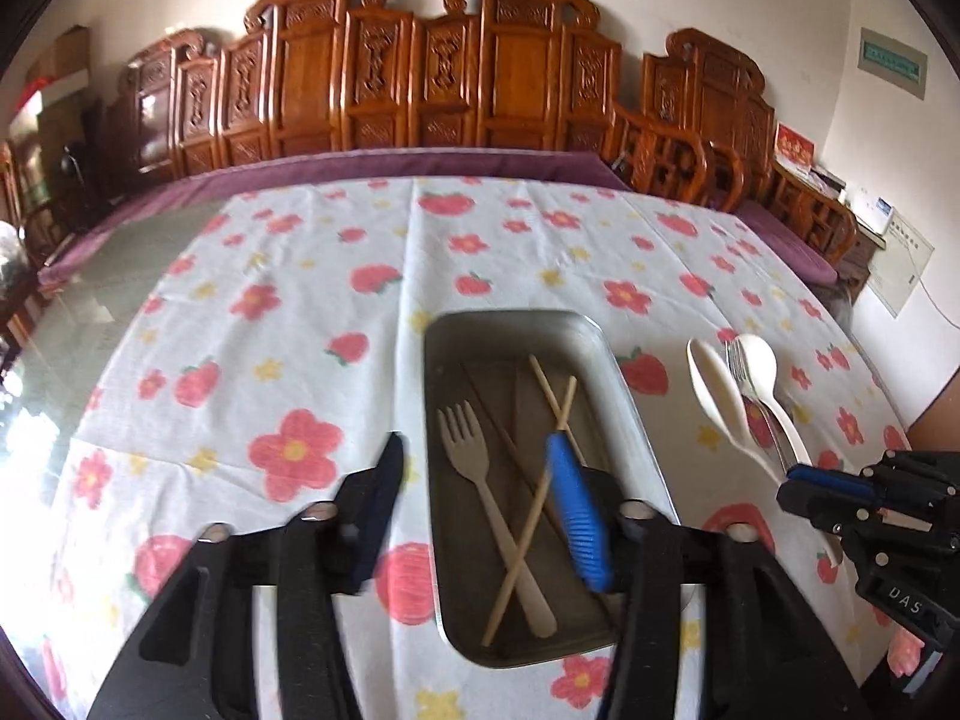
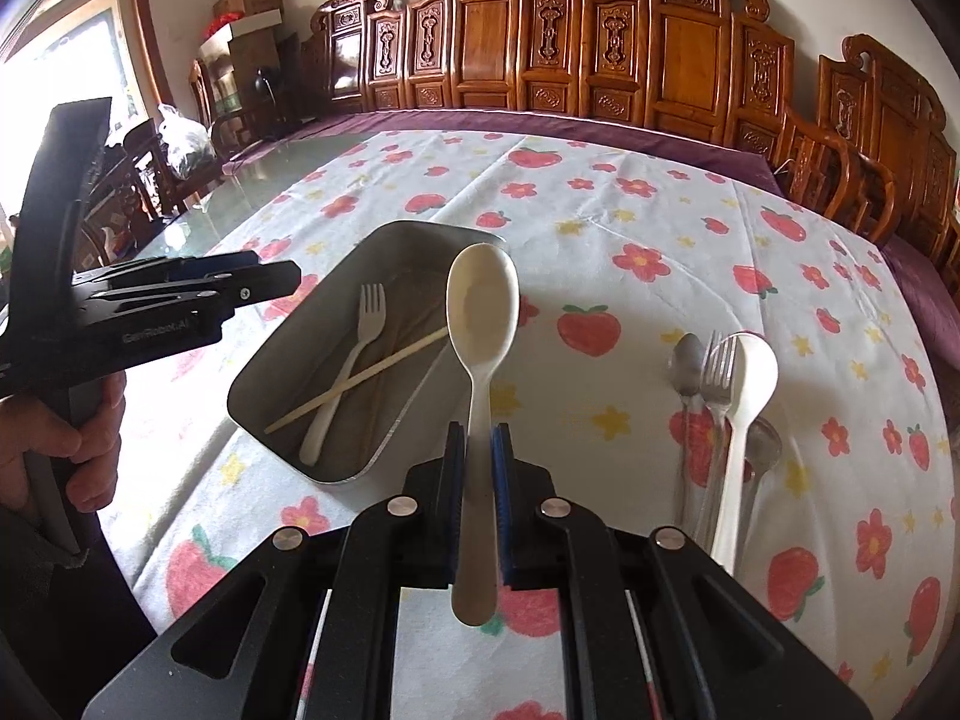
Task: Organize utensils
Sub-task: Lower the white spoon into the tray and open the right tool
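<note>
A metal tray (image 1: pixel 613 360) (image 2: pixel 420 261) lies on the flowered cloth and holds a cream fork (image 1: pixel 474 456) (image 2: pixel 360 336) crossed by wooden chopsticks (image 1: pixel 534 510) (image 2: pixel 372 372). My left gripper (image 1: pixel 474 444) (image 2: pixel 282 282) hangs open over the tray's near end, with nothing between its fingers. My right gripper (image 2: pixel 478 432) (image 1: pixel 801 480) is shut on the handle of a cream spoon (image 2: pixel 483 306) (image 1: pixel 717 390), held in the air right of the tray, bowl pointing away. A white spoon (image 2: pixel 747 372) (image 1: pixel 761 360), a metal fork (image 2: pixel 720 372) and metal spoons (image 2: pixel 687 360) lie on the cloth further right.
Carved wooden chairs (image 2: pixel 678 54) line the far side of the table. A purple cloth edge (image 1: pixel 360 168) and bare glass top (image 1: pixel 114 276) border the flowered cloth on the far side and left. A person's hand (image 2: pixel 90 438) grips the left gripper's handle.
</note>
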